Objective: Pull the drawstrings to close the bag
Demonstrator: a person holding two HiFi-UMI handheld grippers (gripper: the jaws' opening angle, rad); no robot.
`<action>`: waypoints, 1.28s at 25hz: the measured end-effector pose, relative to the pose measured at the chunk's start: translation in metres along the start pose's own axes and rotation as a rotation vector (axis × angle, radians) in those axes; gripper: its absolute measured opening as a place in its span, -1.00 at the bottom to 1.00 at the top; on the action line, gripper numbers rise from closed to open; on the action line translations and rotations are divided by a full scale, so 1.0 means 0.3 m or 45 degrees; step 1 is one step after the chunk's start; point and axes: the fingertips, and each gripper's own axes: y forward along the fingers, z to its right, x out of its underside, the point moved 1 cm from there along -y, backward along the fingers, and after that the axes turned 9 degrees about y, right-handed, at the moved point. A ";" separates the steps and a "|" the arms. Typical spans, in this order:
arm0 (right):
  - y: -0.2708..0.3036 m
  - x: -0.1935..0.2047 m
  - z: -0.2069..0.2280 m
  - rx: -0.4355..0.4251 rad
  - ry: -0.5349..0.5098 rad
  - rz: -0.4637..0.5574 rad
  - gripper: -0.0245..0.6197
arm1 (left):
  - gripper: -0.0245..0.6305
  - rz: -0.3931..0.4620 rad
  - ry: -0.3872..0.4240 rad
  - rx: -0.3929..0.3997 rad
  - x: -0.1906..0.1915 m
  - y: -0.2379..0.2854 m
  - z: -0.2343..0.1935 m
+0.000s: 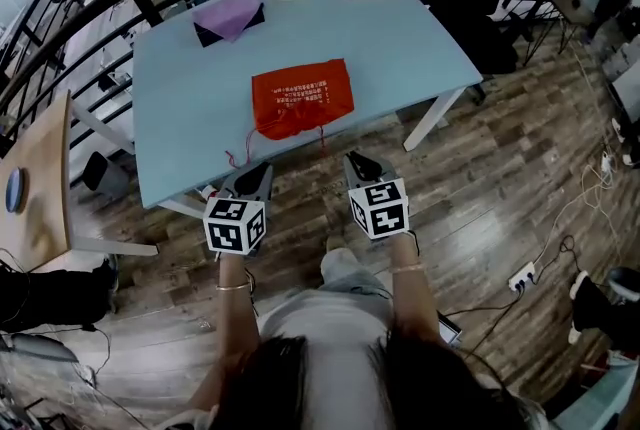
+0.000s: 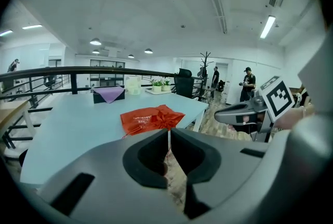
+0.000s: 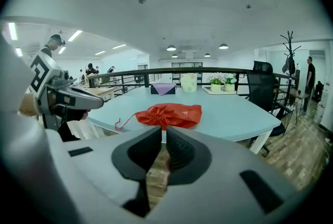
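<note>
Left gripper (image 2: 168,137) pinches the drawstring (image 2: 168,131) of the red bag (image 1: 302,96) on the table (image 1: 200,88); right gripper (image 3: 163,137) jaws stand a slit apart.

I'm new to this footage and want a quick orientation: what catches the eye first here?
The red fabric drawstring bag stands out, lying near the front edge of the light blue table with its gathered mouth facing that edge. Just below the edge are the left gripper and right gripper. A thin red drawstring runs between the left one's jaws.
</note>
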 end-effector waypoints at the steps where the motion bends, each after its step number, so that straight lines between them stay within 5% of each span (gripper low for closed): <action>1: -0.014 -0.006 -0.008 0.007 -0.008 0.020 -0.79 | -0.83 0.008 0.005 -0.004 -0.003 -0.013 0.004; 17: -0.275 -0.099 -0.160 0.046 -0.089 0.327 -0.84 | -0.87 0.183 0.050 -0.106 -0.056 -0.257 0.081; 32: -0.498 -0.134 -0.281 0.072 -0.112 0.464 -0.84 | -0.87 0.240 0.099 -0.112 -0.044 -0.455 0.195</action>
